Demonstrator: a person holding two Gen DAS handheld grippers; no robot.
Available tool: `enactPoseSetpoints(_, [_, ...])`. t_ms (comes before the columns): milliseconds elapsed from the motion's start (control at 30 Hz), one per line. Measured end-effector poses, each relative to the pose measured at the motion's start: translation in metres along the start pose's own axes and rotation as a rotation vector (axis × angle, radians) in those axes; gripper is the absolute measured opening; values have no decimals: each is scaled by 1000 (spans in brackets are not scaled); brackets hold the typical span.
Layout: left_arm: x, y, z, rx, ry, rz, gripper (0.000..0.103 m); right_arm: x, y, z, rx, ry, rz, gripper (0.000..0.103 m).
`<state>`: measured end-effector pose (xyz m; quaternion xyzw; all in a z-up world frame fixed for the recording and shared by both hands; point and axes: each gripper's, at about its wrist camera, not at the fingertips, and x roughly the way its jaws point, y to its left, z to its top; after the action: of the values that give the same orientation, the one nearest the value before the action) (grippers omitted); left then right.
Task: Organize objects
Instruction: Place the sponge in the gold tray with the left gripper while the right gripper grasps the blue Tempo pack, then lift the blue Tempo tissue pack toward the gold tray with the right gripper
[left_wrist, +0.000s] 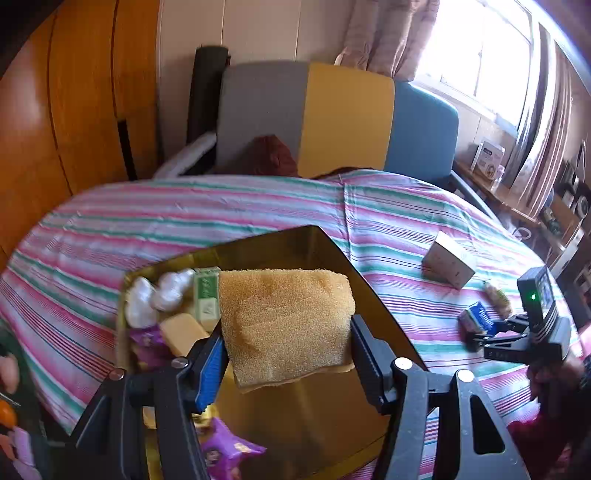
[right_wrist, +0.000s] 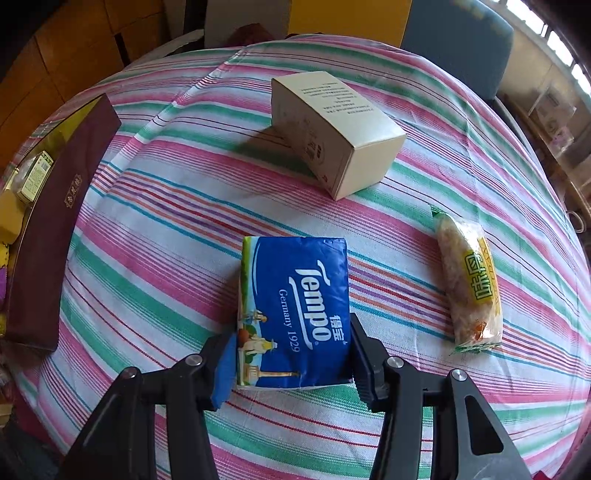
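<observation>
While the porous tan sponge (left_wrist: 284, 325) sits pinched in the left gripper (left_wrist: 286, 354) over the glossy gold-lined box (left_wrist: 373, 295), the right gripper (right_wrist: 291, 354) clamps a crinkly blue tissue pack (right_wrist: 295, 310) lying on the striped cloth (right_wrist: 184, 206). Matte cardboard carton (right_wrist: 332, 133) and plastic-wrapped snack roll (right_wrist: 469, 280) lie nearby.

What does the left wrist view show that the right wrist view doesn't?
Left only: the left hand-held gripper clamped on the sponge above the box's gold interior, and white wrapped pieces inside. Right only: the print on the tissue pack in the right hand-held gripper. Both: striped cloth, cream carton, snack roll.
</observation>
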<state>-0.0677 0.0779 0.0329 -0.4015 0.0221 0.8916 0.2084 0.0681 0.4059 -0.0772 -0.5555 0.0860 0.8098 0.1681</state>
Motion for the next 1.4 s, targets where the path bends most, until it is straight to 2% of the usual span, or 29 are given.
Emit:
enactPoseSetpoints(100, [20, 11, 4, -85, 63, -80, 62, 0, 2, 0, 1, -1, 1, 53])
enactPoseSetpoints(233, [46, 28, 14, -198, 115, -113, 62, -2, 5, 2, -1, -4, -1, 53])
enactPoseSetpoints(367, [70, 33, 33, -209, 113, -74, 62, -3, 8, 4, -1, -5, 0, 53])
enactPoseSetpoints(533, [109, 43, 51, -227, 152, 2, 62, -5, 12, 7, -2, -7, 0, 53])
enactPoseSetpoints(833, [151, 54, 43, -219, 221, 98, 63, -4, 6, 11, -4, -8, -1, 53])
enactPoseSetpoints(900, [153, 51, 44, -183, 202, 129, 63, -4, 6, 12, -4, -9, -1, 53])
enactPoseSetpoints(1100, [152, 55, 47, -196, 219, 81, 73, -3, 3, 12, -5, -9, -1, 53])
enactPoseSetpoints(1167, [146, 56, 47, -194, 209, 90, 77, -3, 2, 11, -5, -9, 0, 53])
enactPoseSetpoints(1400, [107, 49, 48, -142, 143, 92, 77, -5, 4, 13, -10, -13, -2, 53])
